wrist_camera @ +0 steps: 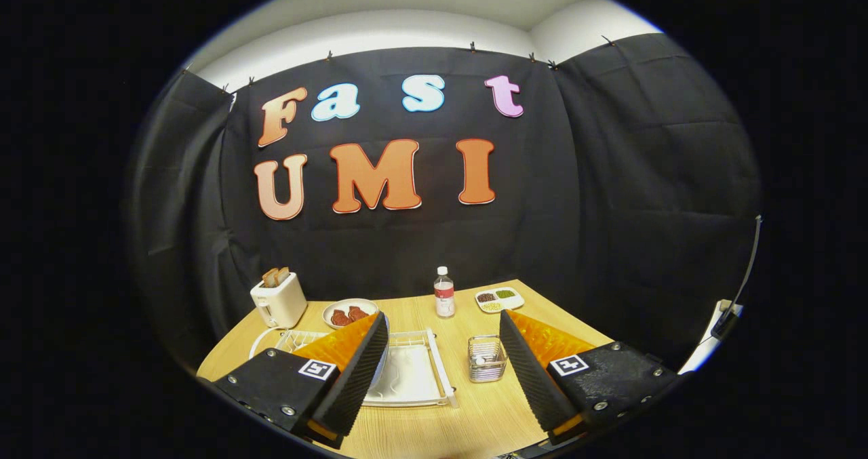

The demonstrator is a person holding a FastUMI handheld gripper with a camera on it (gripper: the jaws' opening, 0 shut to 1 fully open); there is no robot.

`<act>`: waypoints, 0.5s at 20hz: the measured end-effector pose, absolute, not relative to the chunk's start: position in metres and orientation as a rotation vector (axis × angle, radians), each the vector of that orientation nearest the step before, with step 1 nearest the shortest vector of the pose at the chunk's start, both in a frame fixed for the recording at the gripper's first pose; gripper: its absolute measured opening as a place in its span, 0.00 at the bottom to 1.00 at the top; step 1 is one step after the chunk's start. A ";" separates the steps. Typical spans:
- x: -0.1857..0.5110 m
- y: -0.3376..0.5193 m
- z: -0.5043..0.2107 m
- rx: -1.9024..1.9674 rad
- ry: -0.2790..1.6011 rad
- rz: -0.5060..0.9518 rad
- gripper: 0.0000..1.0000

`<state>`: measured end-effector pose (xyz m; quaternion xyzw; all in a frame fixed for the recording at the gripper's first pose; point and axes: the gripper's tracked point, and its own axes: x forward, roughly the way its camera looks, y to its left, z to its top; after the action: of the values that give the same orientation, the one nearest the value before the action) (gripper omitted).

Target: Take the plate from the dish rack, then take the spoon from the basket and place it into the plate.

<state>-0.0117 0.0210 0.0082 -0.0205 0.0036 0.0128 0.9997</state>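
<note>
Plate: lies flat-ish in the dish rack on the near-left part of the worktop, pale, partly hidden behind the left finger of the tongs. Hard to tell whether resting on the rack's tray or leaning; rim blurs into the tray.

Spoon: prob. inside the wire basket, just right of the rack, between the fingers and closer to the right one. Small pale bit visible in there, too small to call for certain.

Tongs: spread wide, nothing between them, well above the worktop, not touching rack or basket.

Step in hand, by judgement: the first one, approach to the plate. Nothing lifted yet, plate in rack, so task at its very start.

Next move calls for: drop down & forward, shift left so the plate's near rim comes between the fingers, narrow on the rim, then lift clear of the rack wires w/o dragging the rack. Needs a bare patch of worktop for setting the plate down, e.g. near side in front of the basket.

Further out: bottle upright beyond the rack; small plate of reddish food far left of it; toaster w/ bread in slots at far left; divided tray far right.
</note>
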 end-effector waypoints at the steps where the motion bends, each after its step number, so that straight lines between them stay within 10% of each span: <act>1: -0.012 0.021 0.008 -0.047 0.008 0.027 0.99; 10: -0.007 0.029 0.015 -0.052 0.006 0.051 0.98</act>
<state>-0.0068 0.0290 0.0148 -0.0258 0.0030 0.0257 0.9993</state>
